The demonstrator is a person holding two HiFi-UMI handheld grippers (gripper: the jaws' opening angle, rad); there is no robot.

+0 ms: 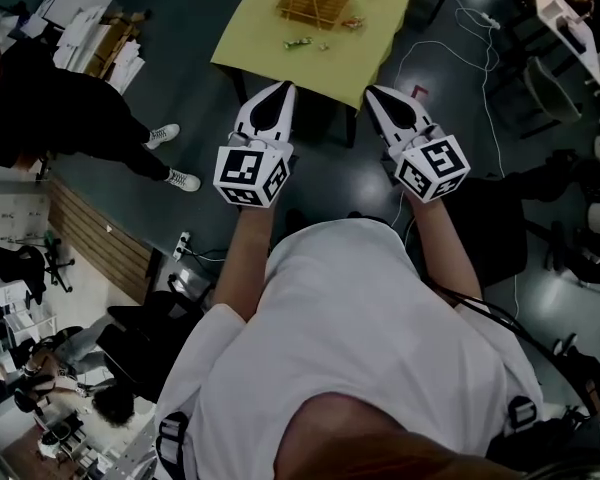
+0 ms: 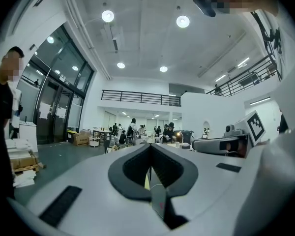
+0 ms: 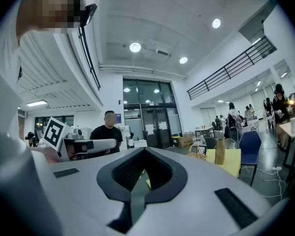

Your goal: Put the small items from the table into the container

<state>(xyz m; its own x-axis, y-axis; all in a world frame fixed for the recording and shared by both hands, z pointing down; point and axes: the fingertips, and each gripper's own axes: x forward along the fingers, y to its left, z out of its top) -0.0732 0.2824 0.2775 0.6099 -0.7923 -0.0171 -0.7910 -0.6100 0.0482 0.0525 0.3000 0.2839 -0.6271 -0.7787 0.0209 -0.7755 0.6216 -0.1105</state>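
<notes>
Head view, entries listed from the wearer outward.

1. White shirt [image 1: 350,328]: fills the lower frame, with bare forearms reaching forward from it.
2. Left gripper [image 1: 279,88]: white shell with black pads and a marker cube [image 1: 252,175] at its rear. It is held level above the dark floor [image 1: 180,78]. The claw is pressed together with nothing in it (in the left gripper view the two pads meet along one thin seam at the tip).
3. Right gripper [image 1: 373,91]: same build, with its own cube [image 1: 432,168]. It is held level beside the left one and apart from it. The claw is likewise pressed together and empty.
4. White cable [image 1: 485,88]: lies in loops on the floor, to the right of the table.
5. Yellow table [image 1: 385,38]: stands ahead of both gripper tips and well apart from them.
6. Small items [image 1: 300,43]: a few wrapped pieces lie on the table top near its near edge. Another piece lies just to their right. Neither gripper touches any of them.
7. Wooden container [image 1: 315,3]: slatted, standing on the table just behind the small items. Its contents cannot be made out.
8. Bystander in black [image 1: 40,118]: wears white shoes and stands on the floor at the left, well apart from the table.

Right gripper view, far end: a blue chair [image 3: 250,144] stands beside the table's corner. Glass doors [image 3: 147,119] are beyond it, under round ceiling lights [image 3: 134,47].
</notes>
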